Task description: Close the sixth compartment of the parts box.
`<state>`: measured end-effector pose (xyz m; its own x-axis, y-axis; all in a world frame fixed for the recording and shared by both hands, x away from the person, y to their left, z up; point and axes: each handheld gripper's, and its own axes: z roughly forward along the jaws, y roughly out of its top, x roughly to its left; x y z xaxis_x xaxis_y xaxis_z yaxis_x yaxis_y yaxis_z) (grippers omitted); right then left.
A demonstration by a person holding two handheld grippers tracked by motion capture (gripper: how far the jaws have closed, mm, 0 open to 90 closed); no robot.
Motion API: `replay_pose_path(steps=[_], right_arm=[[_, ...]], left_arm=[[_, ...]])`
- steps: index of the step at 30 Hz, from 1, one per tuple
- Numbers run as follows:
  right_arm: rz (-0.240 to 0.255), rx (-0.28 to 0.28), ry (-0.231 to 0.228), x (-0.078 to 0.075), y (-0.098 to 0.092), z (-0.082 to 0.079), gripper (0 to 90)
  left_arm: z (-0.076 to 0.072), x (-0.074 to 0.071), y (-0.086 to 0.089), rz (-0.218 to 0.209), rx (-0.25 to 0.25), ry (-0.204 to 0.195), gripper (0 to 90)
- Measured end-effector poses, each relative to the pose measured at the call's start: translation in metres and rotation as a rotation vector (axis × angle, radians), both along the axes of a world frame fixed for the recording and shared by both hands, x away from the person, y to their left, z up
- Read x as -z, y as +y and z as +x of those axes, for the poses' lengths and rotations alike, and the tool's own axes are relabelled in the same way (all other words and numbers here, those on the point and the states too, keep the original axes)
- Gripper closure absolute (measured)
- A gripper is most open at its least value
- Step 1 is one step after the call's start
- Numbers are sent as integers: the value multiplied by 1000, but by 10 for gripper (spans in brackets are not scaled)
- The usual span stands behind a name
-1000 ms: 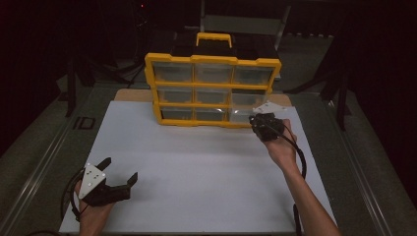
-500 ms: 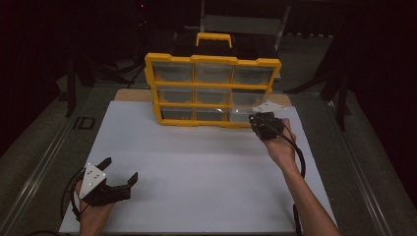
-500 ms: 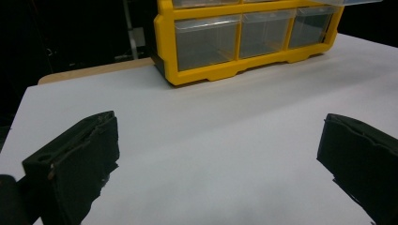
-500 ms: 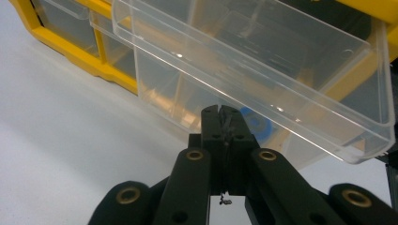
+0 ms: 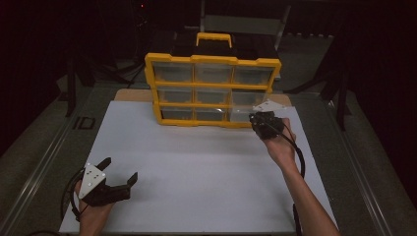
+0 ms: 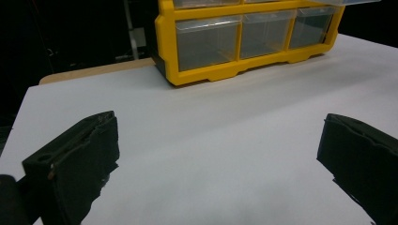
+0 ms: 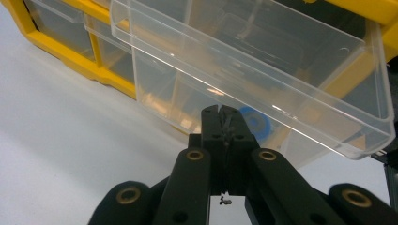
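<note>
Clear drawer [image 7: 263,70], pulled out of the yellow organizer [image 5: 212,91] at centre-right of the high view: my right gripper [image 7: 224,115] is pinched tight on its front lip. Left gripper [image 5: 118,174] waits lower left, jaws wide apart, nothing between them.

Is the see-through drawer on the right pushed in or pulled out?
Pulled out. The clear drawer sticks out of the yellow organizer, with the right gripper shut on its front.

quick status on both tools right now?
Left tool: open, holding nothing, low over the white table.
Right tool: closed at the front edge of a pulled-out clear drawer; whether it pinches the drawer cannot be told.
</note>
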<state>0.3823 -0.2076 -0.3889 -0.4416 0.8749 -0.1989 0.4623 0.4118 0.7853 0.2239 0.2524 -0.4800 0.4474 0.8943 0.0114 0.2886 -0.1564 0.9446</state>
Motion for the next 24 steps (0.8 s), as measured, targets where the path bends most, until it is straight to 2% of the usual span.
replay_pose_path(steps=[24], right_arm=[[18,16,-12,2,-1,6,897]], left_arm=[[0,0,0,-1,-4,-3,0]])
